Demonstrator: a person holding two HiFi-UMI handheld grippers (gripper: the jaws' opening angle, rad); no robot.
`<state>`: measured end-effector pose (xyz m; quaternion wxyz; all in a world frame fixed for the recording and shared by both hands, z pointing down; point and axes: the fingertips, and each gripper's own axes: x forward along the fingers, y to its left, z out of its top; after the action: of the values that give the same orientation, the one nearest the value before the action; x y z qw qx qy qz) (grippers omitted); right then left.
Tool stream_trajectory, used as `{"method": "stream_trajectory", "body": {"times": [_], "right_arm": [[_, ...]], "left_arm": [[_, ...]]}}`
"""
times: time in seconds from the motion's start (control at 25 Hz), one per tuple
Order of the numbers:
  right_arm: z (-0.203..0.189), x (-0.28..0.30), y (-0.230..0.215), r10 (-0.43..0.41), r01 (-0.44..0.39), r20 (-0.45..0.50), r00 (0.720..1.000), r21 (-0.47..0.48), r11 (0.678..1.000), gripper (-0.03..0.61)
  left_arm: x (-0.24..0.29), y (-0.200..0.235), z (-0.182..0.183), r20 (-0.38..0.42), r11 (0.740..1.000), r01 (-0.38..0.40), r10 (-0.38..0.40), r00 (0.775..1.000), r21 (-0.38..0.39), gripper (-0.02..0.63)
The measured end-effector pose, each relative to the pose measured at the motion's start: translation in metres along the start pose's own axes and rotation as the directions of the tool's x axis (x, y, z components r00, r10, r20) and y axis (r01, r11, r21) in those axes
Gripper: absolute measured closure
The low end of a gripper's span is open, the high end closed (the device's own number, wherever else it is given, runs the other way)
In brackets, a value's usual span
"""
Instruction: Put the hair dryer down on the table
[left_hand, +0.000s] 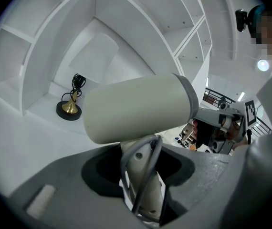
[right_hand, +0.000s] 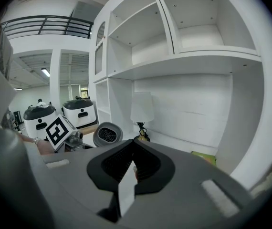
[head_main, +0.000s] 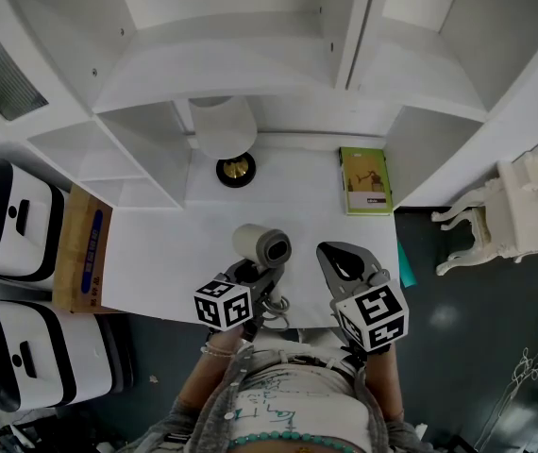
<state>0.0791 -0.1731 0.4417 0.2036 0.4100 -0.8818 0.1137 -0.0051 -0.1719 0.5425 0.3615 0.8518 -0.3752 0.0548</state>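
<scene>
Two jaw sets: L gripper (left_hand: 141, 149) clamped on hair dryer (left_hand: 136, 106) handle, grey cord looped alongside. Dryer is smooth cream plastic, cyl. barrel w/ grey rim, held over white table (head_main: 170, 243) nr front edge. R gripper (right_hand: 133, 144) jaws together, empty. Behind: lamp (head_main: 235, 169) w/ brass stem, round black base; green book (head_main: 365, 180), print unreadable.

The left gripper (left_hand: 143, 175) hides the hair dryer's (left_hand: 136, 109) handle end; the green book's (head_main: 365, 180) print is illegible.

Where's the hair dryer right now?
The hair dryer is near the middle of the head view, its handle clamped in the left tongs, over the near edge of the table.
</scene>
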Motion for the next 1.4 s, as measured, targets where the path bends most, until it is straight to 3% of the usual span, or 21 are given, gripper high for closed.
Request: {"method": "stream_trajectory", "body": {"times": [1.4], "right_arm": [[0.008,0.008,0.002,0.018,-0.018,0.001,1.000,-0.014,1.000,0.549]], "left_arm": [[0.018,0.037,-0.038,-0.100,0.998,-0.050,0.047,0.994,-0.035,0.428]]}}
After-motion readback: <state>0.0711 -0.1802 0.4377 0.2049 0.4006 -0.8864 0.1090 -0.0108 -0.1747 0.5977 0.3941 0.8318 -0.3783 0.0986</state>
